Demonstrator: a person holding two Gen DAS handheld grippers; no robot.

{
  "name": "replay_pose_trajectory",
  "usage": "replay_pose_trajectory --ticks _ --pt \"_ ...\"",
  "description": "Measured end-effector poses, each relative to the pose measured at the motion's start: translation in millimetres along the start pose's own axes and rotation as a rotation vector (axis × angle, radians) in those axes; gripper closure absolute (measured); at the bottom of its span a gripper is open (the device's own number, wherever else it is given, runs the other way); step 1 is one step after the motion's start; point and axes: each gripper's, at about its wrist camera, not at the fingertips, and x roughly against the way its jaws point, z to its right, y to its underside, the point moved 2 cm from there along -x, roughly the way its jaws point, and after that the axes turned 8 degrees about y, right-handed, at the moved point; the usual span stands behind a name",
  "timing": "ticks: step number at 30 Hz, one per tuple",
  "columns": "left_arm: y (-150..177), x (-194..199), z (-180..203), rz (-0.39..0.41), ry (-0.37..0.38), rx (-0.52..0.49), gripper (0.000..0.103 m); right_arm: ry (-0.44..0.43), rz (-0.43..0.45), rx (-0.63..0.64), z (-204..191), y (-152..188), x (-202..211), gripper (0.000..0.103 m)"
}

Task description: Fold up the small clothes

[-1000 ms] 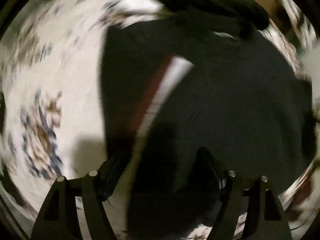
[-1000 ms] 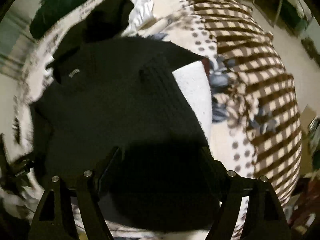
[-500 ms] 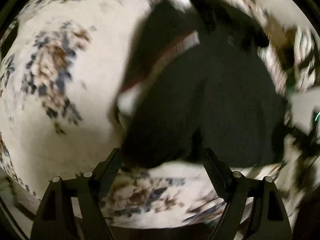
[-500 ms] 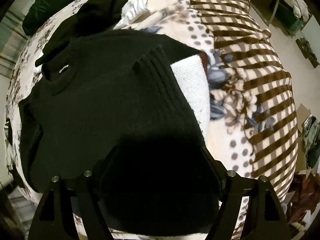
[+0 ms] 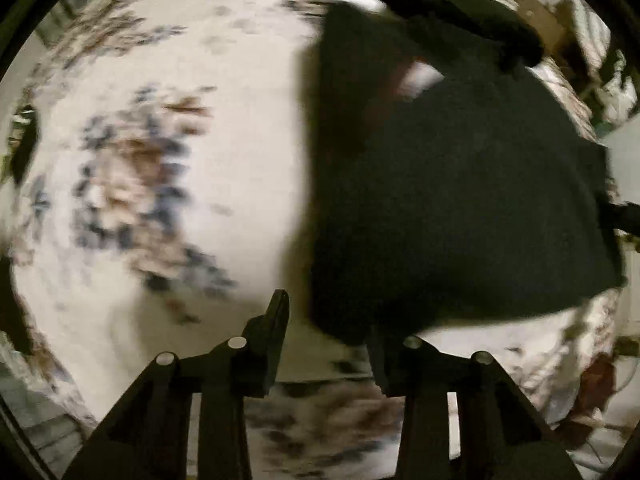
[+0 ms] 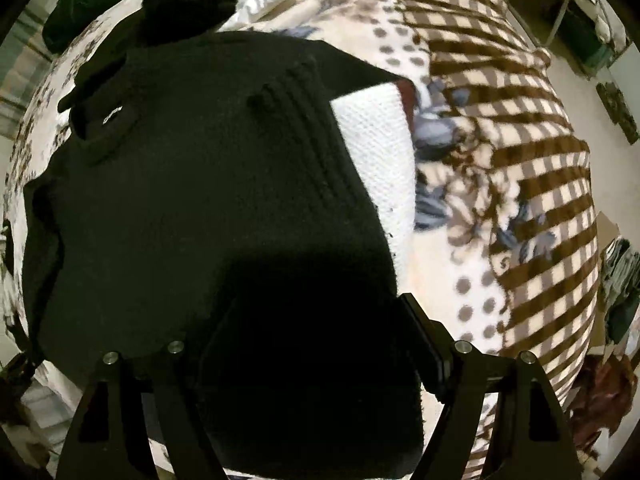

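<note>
**Black knit sweater: handling properties and grasp points**

The black sweater [image 6: 208, 208] is judged soft, limp and moderately light. It drapes rather than holds shape, and the ribbed knit should give the pads good friction. It is not fragile. Recommended hold: a hem corner or side edge, pinching all layers together.

Location: the sweater lies flat on the patterned bedspread [image 6: 520, 184], partly folded, collar toward 10 o'clock in the right wrist view. A white knit panel [image 6: 380, 152] shows at 2 o'clock.

Left claw [image 5: 326, 334]: jaws closing at the sweater's lower corner [image 5: 340, 316]; the blur hides whether the pads press on it. Right claw [image 6: 316, 340]: spread wide above the dark fabric, gripping nothing visible.
</note>
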Motion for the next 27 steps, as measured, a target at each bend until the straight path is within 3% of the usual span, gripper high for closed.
replay_pose_trajectory --ticks 1,5,7,10,12,14,16,19,20,23,26,27 --pt "-3.8 3.8 -21.0 0.007 -0.002 0.059 0.069 -0.003 -0.001 -0.002 1.0 -0.8 0.2 0.023" --pt "-16.4 7.5 -47.0 0.043 -0.023 0.157 0.069 -0.01 0.003 -0.005 3.5 -1.5 0.3 0.023" --pt "-21.5 4.4 -52.3 0.062 0.019 0.236 0.069 -0.011 0.003 -0.003 6.6 -3.2 1.5 0.023" --pt "-36.7 -10.9 -70.7 0.117 0.136 0.477 0.069 -0.013 0.003 -0.004 6.1 -2.6 1.4 0.023" --pt "-52.0 -21.6 -76.8 0.152 0.201 0.576 0.069 -0.01 0.0 0.003 5.3 -2.9 0.7 0.023" --pt "-58.2 -28.0 -81.5 0.15 0.223 0.612 0.069 -0.01 -0.003 0.009 4.5 -3.9 3.0 0.023" --pt "-58.4 -28.6 -91.4 0.163 0.181 0.638 0.069 -0.01 -0.003 0.012 2.7 -5.8 4.7 0.023" --pt "-40.5 -15.4 -106.9 0.139 0.208 0.706 0.069 -0.012 -0.01 0.006 3.7 -11.0 7.0 0.023" --pt "-35.3 -7.5 -107.2 0.14 0.195 0.71 0.069 -0.02 -0.01 -0.001 4.6 -11.8 8.4 0.023" --pt "-34.0 13.6 -82.9 0.142 0.249 0.631 0.063 -0.043 -0.004 -0.025 9.8 -13.8 15.0 0.023" --pt "-58.0 22.7 -21.3 0.094 0.285 0.429 0.047 -0.068 0.006 -0.061 14.5 -15.3 22.3 0.023" --pt "-70.6 21.7 11.7 0.074 0.307 0.32 0.043 -0.078 0.01 -0.072 16.2 -16.2 24.1 0.023"
